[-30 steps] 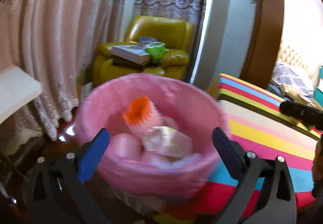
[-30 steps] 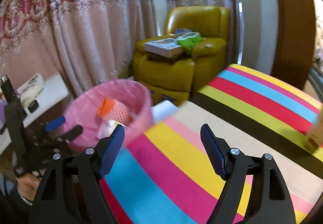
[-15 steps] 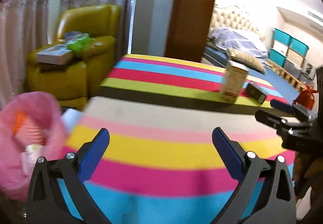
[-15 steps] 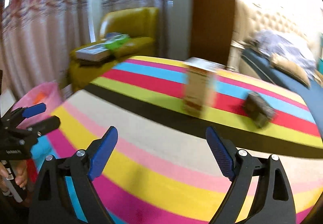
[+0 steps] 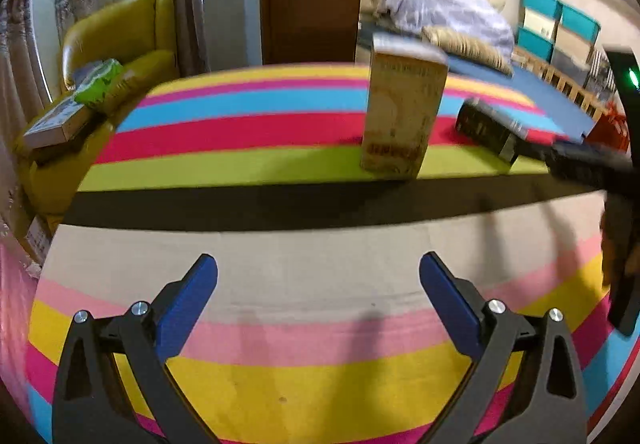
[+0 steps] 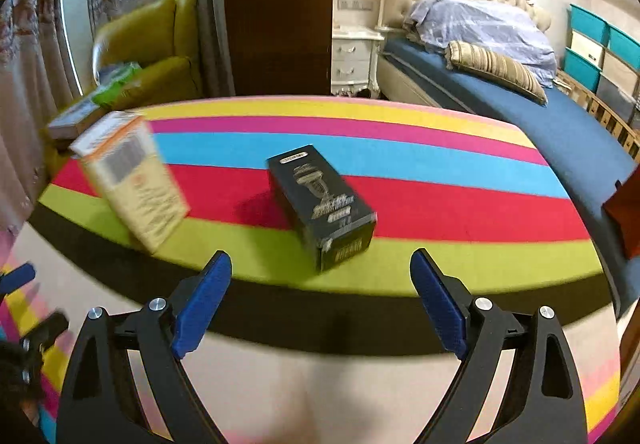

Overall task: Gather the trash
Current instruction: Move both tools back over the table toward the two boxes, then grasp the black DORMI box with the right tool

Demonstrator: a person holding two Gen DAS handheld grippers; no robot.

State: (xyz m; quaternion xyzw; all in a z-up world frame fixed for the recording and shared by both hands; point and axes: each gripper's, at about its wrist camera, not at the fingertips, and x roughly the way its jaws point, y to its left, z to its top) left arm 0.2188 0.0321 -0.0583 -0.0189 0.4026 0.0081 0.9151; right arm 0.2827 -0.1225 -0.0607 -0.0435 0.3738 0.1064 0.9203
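Overall, a striped table (image 6: 440, 204) fills both views, its bands running yellow, pink, blue, red, lime, black, beige. Behind its far edge: a bed (image 6: 500, 92) with tufted headboard and a striped pillow (image 6: 496, 68), a dark wooden door panel (image 6: 276, 4), a yellow armchair (image 5: 120, 44) at far left carrying a book (image 5: 52, 122) and a green packet (image 5: 98, 84).

Trash on the table, two items. Tall beige carton (image 5: 402, 112) stands upright on the lime band, toward the middle of the table. Black box (image 6: 322, 206) lies flat just beside it on the right, across the red and lime bands, one corner near the black band. The two sit near each other, not touching.

Left gripper (image 5: 318, 272) hangs over the beige band, jaws wide apart, nothing between them. Right gripper (image 6: 320, 272) hangs over the black band, jaws likewise wide apart and empty, the black box just beyond its tips. Motion blur on the carton in both views.
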